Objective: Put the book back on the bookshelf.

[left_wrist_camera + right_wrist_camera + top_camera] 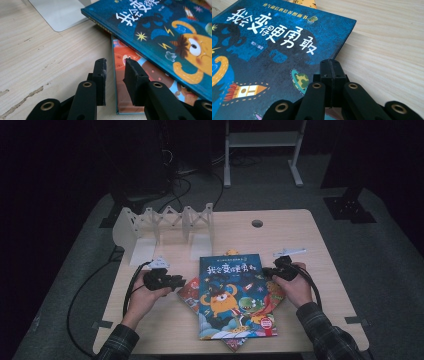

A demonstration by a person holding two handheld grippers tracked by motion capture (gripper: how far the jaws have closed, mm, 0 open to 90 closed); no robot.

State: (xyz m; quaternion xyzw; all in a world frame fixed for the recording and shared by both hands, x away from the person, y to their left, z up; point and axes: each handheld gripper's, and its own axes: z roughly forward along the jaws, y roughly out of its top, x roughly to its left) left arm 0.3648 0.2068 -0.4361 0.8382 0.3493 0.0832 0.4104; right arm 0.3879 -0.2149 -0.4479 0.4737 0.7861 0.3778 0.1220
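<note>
The pale wooden table [320,245] carries everything, and at its back stands a white zigzag book rack [165,227], its slots free, which suggests the books are meant to end up there. In the middle lies a small stack of picture books. The blue picture book [235,295] with the orange monster sits on top, squared to the person, while the red-orange book [130,82] beneath it is skewed, so its corner pokes out at the left. A small white part [290,252] lies just beyond the right hand. The left gripper [115,72] hovers low over that exposed corner, jaws parted a little with nothing between them, likely lining up to pinch the lower book's edge. The right gripper [332,71] rests at the blue book's right edge with its pads pressed together and empty, apparently steadying or nudging the cover.
</note>
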